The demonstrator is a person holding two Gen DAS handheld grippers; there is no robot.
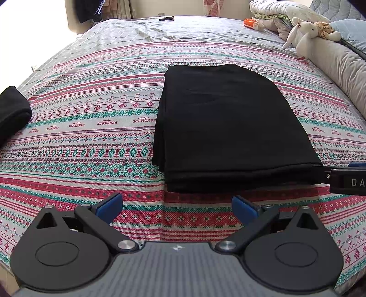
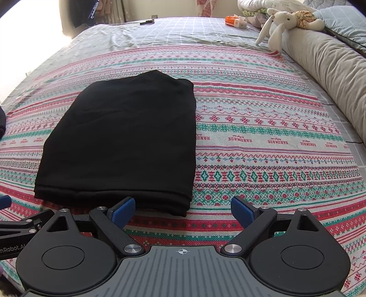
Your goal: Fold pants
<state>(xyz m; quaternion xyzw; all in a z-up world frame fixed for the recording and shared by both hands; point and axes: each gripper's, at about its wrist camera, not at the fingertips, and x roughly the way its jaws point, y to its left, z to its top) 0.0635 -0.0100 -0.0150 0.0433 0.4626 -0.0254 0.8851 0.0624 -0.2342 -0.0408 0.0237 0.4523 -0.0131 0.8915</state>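
The left gripper (image 1: 176,209) is seen with its blue pads spread wide and nothing between them; it is held just short of the near edge of the black pants (image 1: 228,128), over bare patterned bedspread (image 1: 91,128). The right gripper (image 2: 183,209) is likewise spread wide and empty, its left pad just at the near folded edge of the pants (image 2: 128,137), though contact cannot be told. In the left wrist view, part of the right gripper is seen at the far right, close against the pants' near right corner.

The pants are laid flat as a folded, stacked rectangle near the middle of the bed, several layers being visible along the near edge. No containers are seen.

Open bedspread is left on both sides of the pants and beyond them. Another dark cloth (image 1: 11,109) lies at the left edge. Along the right side a long beige bolster (image 2: 331,64) is set, with a white stuffed rabbit (image 2: 281,20) on its far end, well apart from the pants.
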